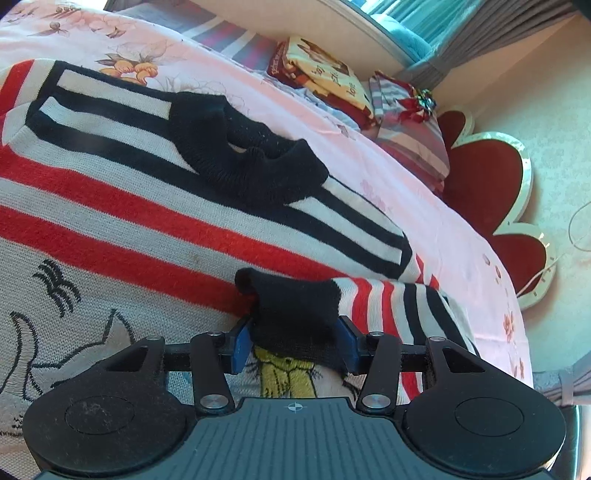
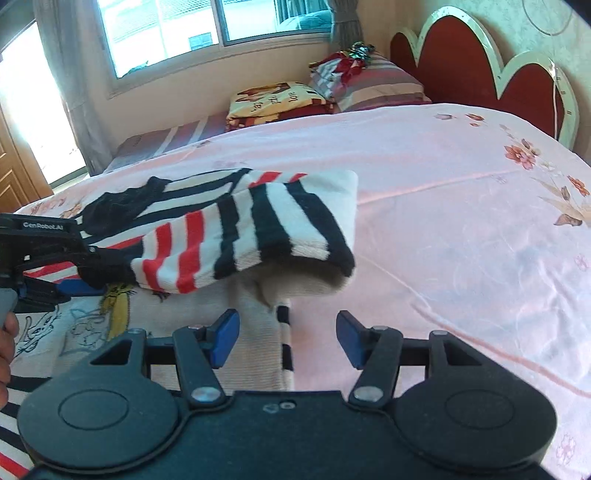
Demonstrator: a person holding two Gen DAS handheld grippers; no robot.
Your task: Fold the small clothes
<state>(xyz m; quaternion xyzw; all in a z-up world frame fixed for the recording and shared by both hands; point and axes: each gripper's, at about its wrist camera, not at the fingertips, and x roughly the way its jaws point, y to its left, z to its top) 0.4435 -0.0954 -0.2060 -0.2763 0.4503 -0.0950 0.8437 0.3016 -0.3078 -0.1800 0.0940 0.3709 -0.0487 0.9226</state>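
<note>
A small striped sweater (image 1: 122, 206) in white, red and black, with a black collar (image 1: 251, 158) and cartoon figures, lies flat on the pink bed sheet (image 1: 424, 206). My left gripper (image 1: 293, 338) is shut on the black cuff (image 1: 295, 314) of one sleeve and holds it over the sweater's front. In the right wrist view that sleeve (image 2: 251, 236) is lifted and folded across, with the left gripper (image 2: 88, 273) at the left. My right gripper (image 2: 286, 338) is open and empty, just above the sweater's side edge (image 2: 284, 347).
Folded blankets (image 2: 277, 99) and striped pillows (image 2: 376, 85) lie at the bed's far end by the red headboard (image 2: 480, 66). A window (image 2: 207, 33) is behind. Bare pink sheet (image 2: 461, 221) stretches to the right of the sweater.
</note>
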